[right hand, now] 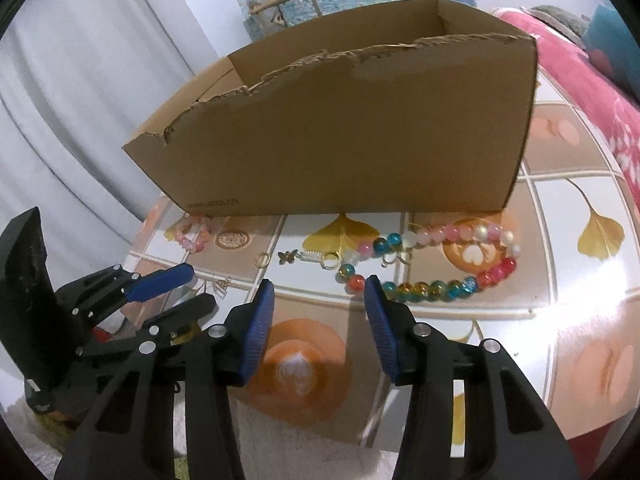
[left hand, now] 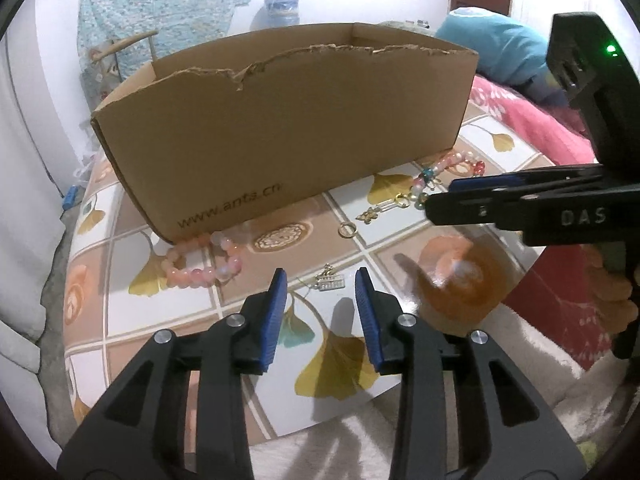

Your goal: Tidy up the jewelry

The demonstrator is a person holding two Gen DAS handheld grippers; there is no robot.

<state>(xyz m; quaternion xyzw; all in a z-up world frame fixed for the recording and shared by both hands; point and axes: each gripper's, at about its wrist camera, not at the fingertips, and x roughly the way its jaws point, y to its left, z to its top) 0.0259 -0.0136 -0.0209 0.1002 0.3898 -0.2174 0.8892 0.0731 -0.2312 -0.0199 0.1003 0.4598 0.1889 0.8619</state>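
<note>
A torn-rimmed cardboard box (left hand: 280, 120) (right hand: 340, 140) stands at the back of the ginkgo-print table (left hand: 248, 400) (right hand: 580, 200). In front of it lie a pink bead bracelet (left hand: 204, 260) (right hand: 192, 234), a gold ring (left hand: 347, 231) (right hand: 263, 259), a gold flower clip (left hand: 376, 210) (right hand: 296, 256) and a long multicoloured bead string (left hand: 440, 172) (right hand: 440, 260). A small silver earring (left hand: 330, 282) (right hand: 220, 284) lies on the table just beyond my open left gripper (left hand: 320, 280) (right hand: 198, 286). My right gripper (right hand: 318, 286) (left hand: 440, 194) is open, with the string's red end bead beside its right fingertip.
A pink blanket (left hand: 532, 120) and a blue pillow (left hand: 492, 44) lie to the right of the table. A chair draped in patterned cloth (left hand: 160, 12) stands behind the box. White curtain (right hand: 80, 100) hangs at the left. A hand (left hand: 616, 292) holds the right gripper.
</note>
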